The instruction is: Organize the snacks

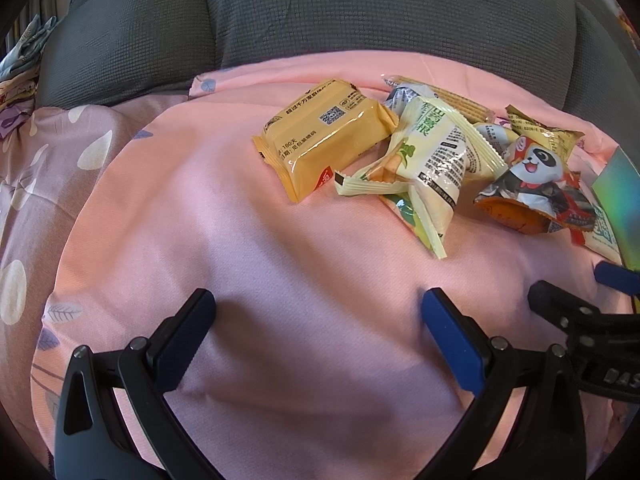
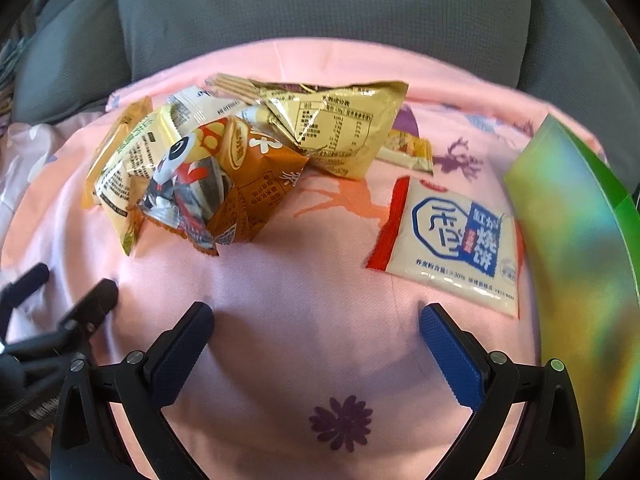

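A heap of snack packets lies on a pink sheet (image 1: 248, 248). In the left wrist view an orange-yellow wrapped cake (image 1: 324, 136) sits at the heap's left, a pale green-and-white packet (image 1: 432, 164) beside it, and a panda-print orange packet (image 1: 532, 192) to the right. My left gripper (image 1: 318, 316) is open, low over bare sheet in front of them. In the right wrist view the panda packet (image 2: 216, 188) leans on a gold bag (image 2: 340, 124); a flat white-and-blue biscuit packet (image 2: 456, 244) lies apart, right. My right gripper (image 2: 316, 324) is open with nothing between its fingers.
A shiny iridescent green box (image 2: 576, 248) stands at the right edge of the sheet. Grey sofa cushions (image 1: 360, 12) rise behind the heap. A patterned lilac quilt (image 1: 40, 184) lies to the left. The other gripper's tips (image 1: 560, 304) show at the right of the left wrist view.
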A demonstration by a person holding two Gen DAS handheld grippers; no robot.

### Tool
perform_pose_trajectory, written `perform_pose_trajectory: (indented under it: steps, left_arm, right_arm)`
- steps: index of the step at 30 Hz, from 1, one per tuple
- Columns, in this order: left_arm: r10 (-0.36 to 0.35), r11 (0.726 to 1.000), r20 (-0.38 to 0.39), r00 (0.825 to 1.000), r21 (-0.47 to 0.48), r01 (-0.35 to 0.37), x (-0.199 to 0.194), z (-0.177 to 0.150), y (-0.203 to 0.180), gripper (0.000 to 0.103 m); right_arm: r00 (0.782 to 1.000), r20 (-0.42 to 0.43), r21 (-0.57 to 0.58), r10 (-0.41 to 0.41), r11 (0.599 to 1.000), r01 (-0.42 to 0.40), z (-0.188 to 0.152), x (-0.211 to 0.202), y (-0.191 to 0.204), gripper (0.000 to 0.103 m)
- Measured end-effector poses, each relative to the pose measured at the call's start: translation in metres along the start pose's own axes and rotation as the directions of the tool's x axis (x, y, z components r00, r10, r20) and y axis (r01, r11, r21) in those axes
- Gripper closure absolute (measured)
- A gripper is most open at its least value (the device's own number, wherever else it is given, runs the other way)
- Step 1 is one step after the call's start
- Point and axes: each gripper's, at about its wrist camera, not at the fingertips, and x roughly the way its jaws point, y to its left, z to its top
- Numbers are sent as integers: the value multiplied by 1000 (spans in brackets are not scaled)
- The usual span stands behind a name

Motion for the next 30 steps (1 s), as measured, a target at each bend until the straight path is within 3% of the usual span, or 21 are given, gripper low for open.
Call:
perform_pose_trajectory:
  steps: [3,5,10,12,13,15,17,22,23,25,26,30]
  left_arm:
    - [-21,1000,-82,996,-10,21,2,10,1,1]
    - [-105,994,-123,987,-36,101,-4,18,5,1]
    - [-213,973,-4,977,-96,212,-42,37,18,1]
    - [-251,962,-3,968,-108,249,-46,40,21,1]
    - [-269,957,-7,963,-113,267,-47,41,20,2]
    - [-292,951,-15,956,-112,288,-49,41,18,7]
    - [-308,947,-13,951,-97,306,-51,38,11,10]
    - [-329,943,-30,944,-53,327,-52,39,-6,15]
    - [-331,943,-34,943,-49,330,-52,38,-8,15]
    - [-339,940,-39,940,-48,337,-50,38,-8,15]
    - [-340,940,-44,939,-48,338,-49,38,-7,15]
    - [-344,939,-62,937,-50,341,-46,38,-7,15]
  right_arm:
    - [997,-28,19,76,997,-76,9,-12,1,1]
    - [994,-8,28,111,993,-111,13,-29,1,1]
    - [983,87,106,163,979,-172,24,-69,-26,1]
    - [984,84,174,154,971,-167,26,-66,-43,2]
    - [987,79,193,143,969,-156,26,-63,-48,4]
    - [991,47,230,122,965,-129,27,-54,-55,26]
    - [994,2,257,106,961,-103,23,-45,-60,34]
    - [999,-30,265,-16,964,24,29,-34,-68,34]
    - [999,-37,247,-40,968,48,31,-33,-68,32]
    - [994,-48,201,-94,974,101,40,-30,-68,18]
    - [994,-45,194,-104,975,111,43,-29,-67,12]
    - [994,-73,162,-76,983,87,56,-16,-74,11]
